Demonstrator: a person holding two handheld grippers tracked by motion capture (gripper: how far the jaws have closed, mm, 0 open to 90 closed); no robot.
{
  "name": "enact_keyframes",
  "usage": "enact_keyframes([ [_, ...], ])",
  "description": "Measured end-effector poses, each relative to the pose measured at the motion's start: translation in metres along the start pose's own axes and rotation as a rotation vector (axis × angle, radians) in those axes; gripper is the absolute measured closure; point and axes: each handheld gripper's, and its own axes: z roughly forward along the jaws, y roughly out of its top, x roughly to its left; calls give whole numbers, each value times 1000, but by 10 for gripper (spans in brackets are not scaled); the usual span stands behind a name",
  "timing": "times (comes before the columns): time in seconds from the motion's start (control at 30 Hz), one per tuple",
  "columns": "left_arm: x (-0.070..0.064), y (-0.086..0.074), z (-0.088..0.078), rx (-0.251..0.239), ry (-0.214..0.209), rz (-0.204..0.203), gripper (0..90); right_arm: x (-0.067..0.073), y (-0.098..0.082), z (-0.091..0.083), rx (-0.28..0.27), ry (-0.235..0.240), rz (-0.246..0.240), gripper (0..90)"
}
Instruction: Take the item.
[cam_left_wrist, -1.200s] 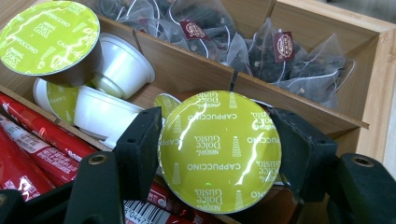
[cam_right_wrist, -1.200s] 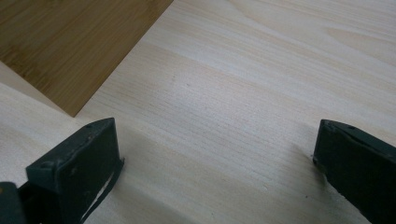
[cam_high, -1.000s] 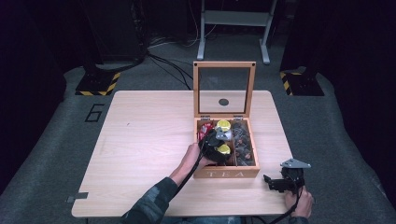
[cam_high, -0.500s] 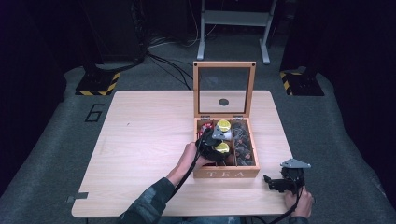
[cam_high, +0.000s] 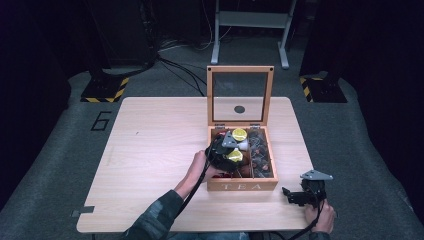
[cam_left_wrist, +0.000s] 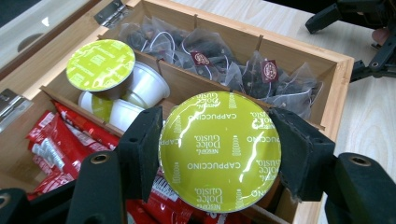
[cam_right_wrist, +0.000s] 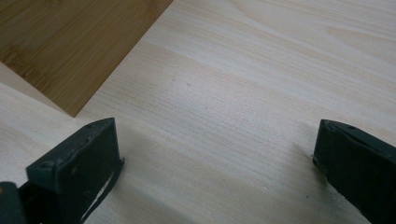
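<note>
Left gripper (cam_left_wrist: 219, 149) pinches a green cappuccino capsule (cam_left_wrist: 220, 151) between both jaws, above the wooden tea box (cam_high: 242, 185). Right gripper (cam_right_wrist: 212, 163): jaws spread over bare table (cam_right_wrist: 261, 70).

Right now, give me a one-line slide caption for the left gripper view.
Left gripper clamps a green cappuccino capsule over an open wooden tea box of capsules, tea bags and red sachets.

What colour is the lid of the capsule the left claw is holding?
Lime green with white lettering, clearest in the left gripper view: capsule, left claw.
</note>
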Motion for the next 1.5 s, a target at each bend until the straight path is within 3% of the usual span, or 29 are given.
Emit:
enact_keyframes([
  [0.6, 10, -4, -34, -58, 44, -25, 378, 0, 0, 0, 1, 1, 1, 0],
  [0.87, 18, -7, -51, -90, 75, -67, 378, 0, 0, 0, 0, 0, 2, 0],
  [1.5, 32, -36, -105, -153, 185, -144, 378, 0, 0, 0, 1, 2, 0, 0],
])
